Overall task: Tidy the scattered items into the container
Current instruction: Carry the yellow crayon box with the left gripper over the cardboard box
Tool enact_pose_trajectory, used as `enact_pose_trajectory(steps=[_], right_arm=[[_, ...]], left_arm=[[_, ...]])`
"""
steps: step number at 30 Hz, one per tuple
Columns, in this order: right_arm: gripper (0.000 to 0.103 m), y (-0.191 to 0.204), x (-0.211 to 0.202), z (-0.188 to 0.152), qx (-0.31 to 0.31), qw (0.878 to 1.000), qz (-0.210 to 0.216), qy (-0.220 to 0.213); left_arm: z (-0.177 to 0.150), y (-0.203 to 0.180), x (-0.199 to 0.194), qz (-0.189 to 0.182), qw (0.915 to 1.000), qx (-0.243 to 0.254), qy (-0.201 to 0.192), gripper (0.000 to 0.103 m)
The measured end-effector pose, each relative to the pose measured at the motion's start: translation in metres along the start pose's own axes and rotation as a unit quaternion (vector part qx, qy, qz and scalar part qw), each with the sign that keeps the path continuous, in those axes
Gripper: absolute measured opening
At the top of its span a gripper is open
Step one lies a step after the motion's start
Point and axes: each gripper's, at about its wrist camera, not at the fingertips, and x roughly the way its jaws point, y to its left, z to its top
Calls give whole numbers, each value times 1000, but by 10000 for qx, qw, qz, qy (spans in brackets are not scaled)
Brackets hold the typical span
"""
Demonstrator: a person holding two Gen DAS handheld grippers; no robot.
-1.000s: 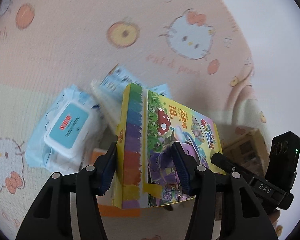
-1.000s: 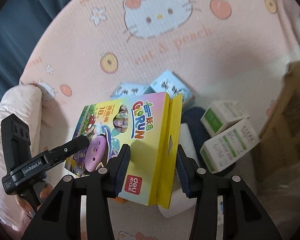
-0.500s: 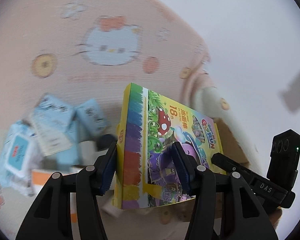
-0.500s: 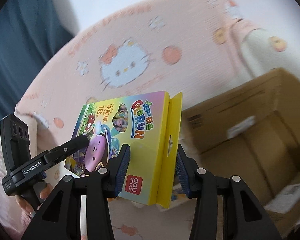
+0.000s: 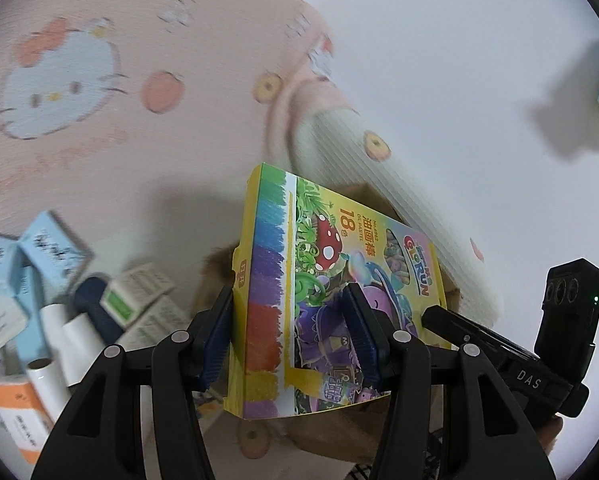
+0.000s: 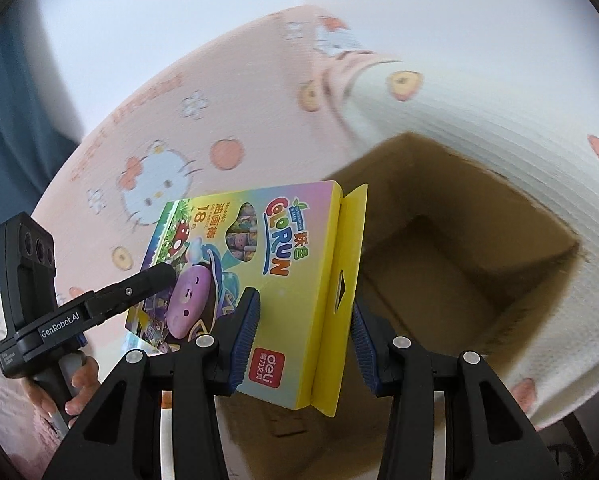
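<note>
A yellow oil-pastel box [image 5: 319, 264] hangs in the air, gripped at both ends. My left gripper [image 5: 287, 300] is shut on its striped end. My right gripper [image 6: 305, 300] is shut on the end with the yellow hang tab, and the pastel box [image 6: 291, 236] slants away from it. The brown cardboard container [image 6: 499, 184] stands open just right of and below that end, and its bottom looks bare. In the left wrist view only brown bits of the container [image 5: 215, 268] show behind the pastel box.
Scattered items lie at the left: light blue boxes [image 5: 47, 248], white tubes [image 5: 63, 332], green-and-white boxes [image 5: 139, 288], an orange-and-white box [image 5: 15, 412]. A pink cartoon-cat mat [image 5: 99, 140] covers the surface. A hand [image 6: 75, 384] holds the left gripper's handle.
Both grippers have carried the pastel box up and away from the pile of items. The open cardboard container has come into view under the box's tab end.
</note>
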Motion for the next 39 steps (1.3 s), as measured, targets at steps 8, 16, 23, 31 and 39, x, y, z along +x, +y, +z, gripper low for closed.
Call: enact_pose_trajectory(steps=[8,16,23,31,39], right_arm=[[43,-46,6,12,194,9981,-512,267],[43,-82,12,27,422,9939,-680,754],[43,-99,10,41,461,9917,-741,942],[43,-102,13,42,39,9860,-1217,1142],[43,-93,30,45,-678,9720,-1667,1510]], left_arm=[[14,-18,64,-167,9965,-48,823,58],[34,-49,107,17,9883,398,1471,58],[56,-64,135,-103,9792,604,1934,58],[42,-62,157,-235,9775,286,2075,59],[36,-50,172,68,9730,138,2303,60]])
